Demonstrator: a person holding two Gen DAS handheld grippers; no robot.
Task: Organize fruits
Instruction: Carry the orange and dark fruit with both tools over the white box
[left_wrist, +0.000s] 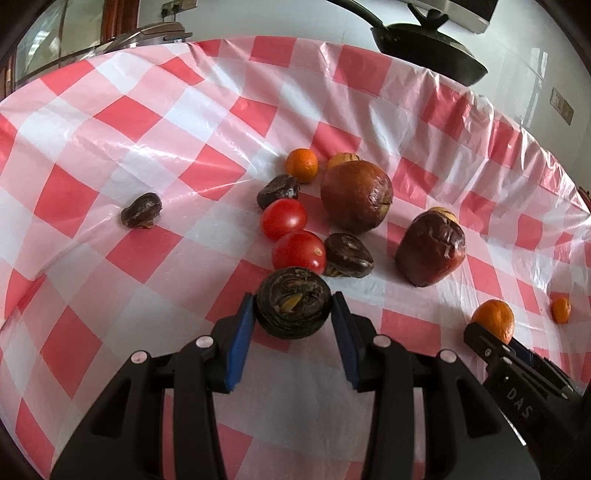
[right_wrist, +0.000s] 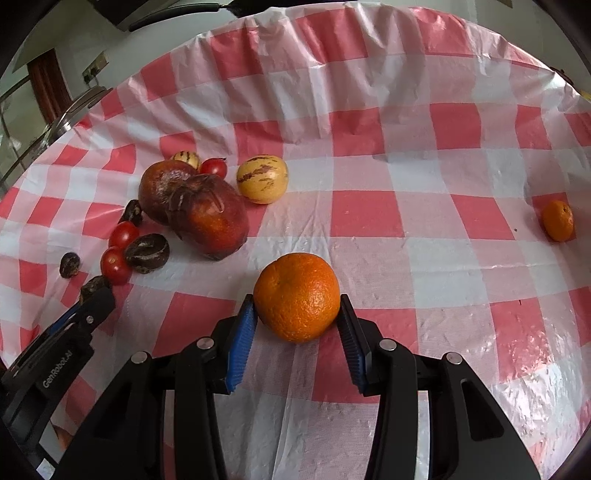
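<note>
My left gripper (left_wrist: 293, 308) is shut on a dark wrinkled fruit (left_wrist: 293, 306), just in front of two red tomatoes (left_wrist: 298, 251) and another dark fruit (left_wrist: 348, 254). Two large brown-red fruits (left_wrist: 356, 195) (left_wrist: 430, 253) and a small orange (left_wrist: 302, 165) lie beyond. A lone dark fruit (left_wrist: 142, 209) lies to the left. My right gripper (right_wrist: 297, 314) is shut on an orange (right_wrist: 297, 297), which also shows in the left wrist view (left_wrist: 495, 319). In the right wrist view the pile (right_wrist: 207, 216) lies to the left, with a yellow striped fruit (right_wrist: 262, 178).
A red-and-white checked plastic cloth (right_wrist: 369, 214) covers the table. A small orange (right_wrist: 557, 219) lies alone at the far right. A black pan (left_wrist: 428, 48) sits beyond the table's far edge. A metal-rimmed glass unit (left_wrist: 110, 44) stands at the back left.
</note>
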